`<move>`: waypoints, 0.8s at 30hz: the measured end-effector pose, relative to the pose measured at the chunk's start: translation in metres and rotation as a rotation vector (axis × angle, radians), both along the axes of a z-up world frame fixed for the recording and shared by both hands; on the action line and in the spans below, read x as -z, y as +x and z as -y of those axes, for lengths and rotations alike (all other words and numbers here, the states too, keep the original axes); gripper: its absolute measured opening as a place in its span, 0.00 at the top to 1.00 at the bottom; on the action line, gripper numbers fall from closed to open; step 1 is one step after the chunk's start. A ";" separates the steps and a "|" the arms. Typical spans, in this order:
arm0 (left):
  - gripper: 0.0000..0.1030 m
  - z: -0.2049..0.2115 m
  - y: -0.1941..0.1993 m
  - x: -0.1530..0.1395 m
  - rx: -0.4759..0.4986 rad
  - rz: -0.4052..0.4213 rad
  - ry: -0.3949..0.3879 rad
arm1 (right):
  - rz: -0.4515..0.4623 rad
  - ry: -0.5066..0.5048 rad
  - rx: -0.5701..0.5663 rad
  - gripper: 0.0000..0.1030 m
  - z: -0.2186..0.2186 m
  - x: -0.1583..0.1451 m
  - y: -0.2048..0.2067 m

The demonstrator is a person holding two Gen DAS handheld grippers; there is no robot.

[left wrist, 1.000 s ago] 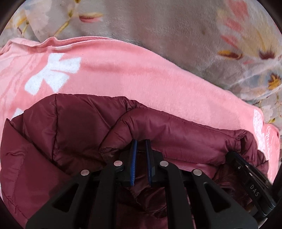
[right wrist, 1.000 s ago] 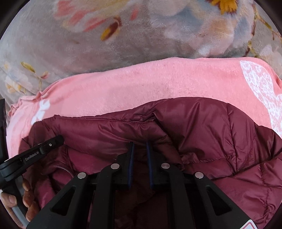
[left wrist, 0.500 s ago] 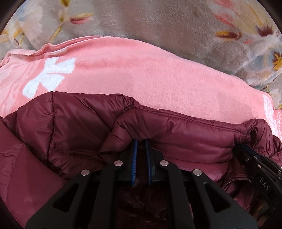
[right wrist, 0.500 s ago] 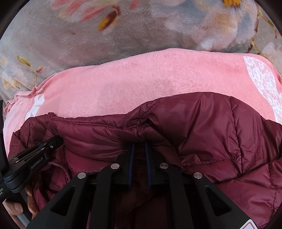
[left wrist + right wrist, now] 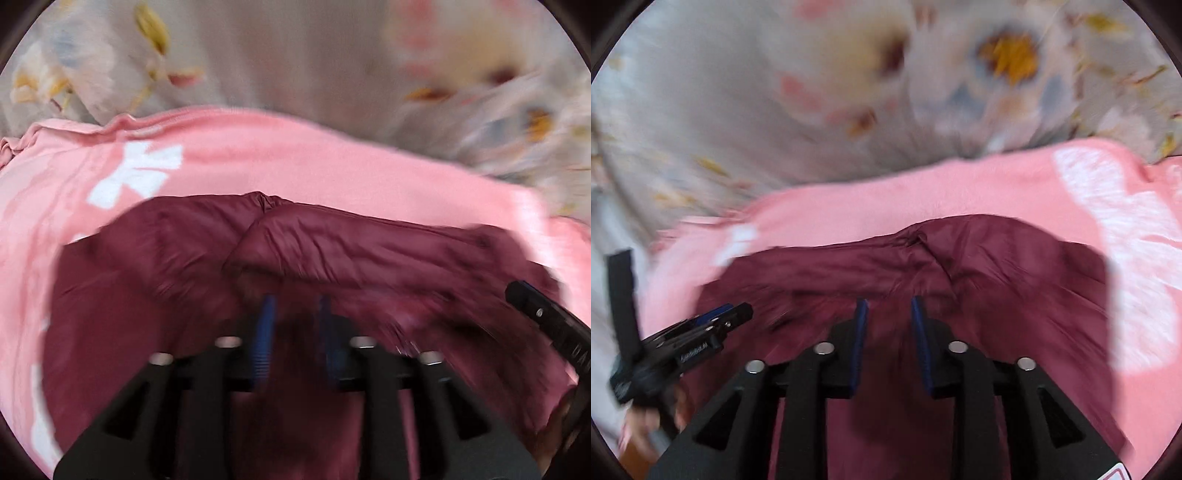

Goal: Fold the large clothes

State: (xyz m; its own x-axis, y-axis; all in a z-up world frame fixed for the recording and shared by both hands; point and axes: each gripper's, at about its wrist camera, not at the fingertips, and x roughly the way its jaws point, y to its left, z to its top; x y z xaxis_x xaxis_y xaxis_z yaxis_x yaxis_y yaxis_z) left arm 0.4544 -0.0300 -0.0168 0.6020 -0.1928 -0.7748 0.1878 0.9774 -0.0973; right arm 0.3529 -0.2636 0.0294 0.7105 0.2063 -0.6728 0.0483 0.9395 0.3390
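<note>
Left and right wrist views, both blurred. We see the maroon puffer jacket (image 5: 332, 258) lying folded over on a pink blanket (image 5: 258, 166), which is spread across a floral bedcover (image 5: 738, 110); the jacket sits toward the near edge of the blanket, with pink showing along its far side and at both ends. The left gripper (image 5: 295, 325) has its fingers (image 5: 266, 325) parting, and no fabric appears pinched between the blue pads, though blur makes this reading tentative. The right gripper (image 5: 888, 325) likewise has its fingers (image 5: 860, 332) parting, with a clear gap between the pads and only the jacket surface below them; we judge both to have let go of the folded edge. Each gripper shows at the margin of the other's view, so the two stand side by side over the near half of the garment. We take the step in hand to be the release after laying a fold. To do it well, we would draw both grippers clear without snagging the slippery shell, so that the fold line along the far edge stays straight, then check that the puffy layers do not spring back before we take hold again
</note>
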 end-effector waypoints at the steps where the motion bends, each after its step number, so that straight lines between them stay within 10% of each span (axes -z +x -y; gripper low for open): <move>1: 0.53 -0.018 -0.028 -0.018 0.020 0.029 -0.008 | 0.017 -0.011 0.016 0.57 0.010 -0.014 -0.034; 7: 0.30 -0.133 -0.140 -0.056 -0.006 0.018 -0.029 | 0.011 -0.057 0.111 0.34 0.064 -0.035 -0.221; 12: 0.30 -0.214 -0.215 -0.029 -0.092 -0.122 -0.160 | -0.081 -0.018 0.201 0.32 0.090 -0.001 -0.326; 24: 0.30 -0.254 -0.300 0.032 -0.168 -0.225 -0.329 | -0.135 0.182 0.210 0.32 0.071 0.064 -0.390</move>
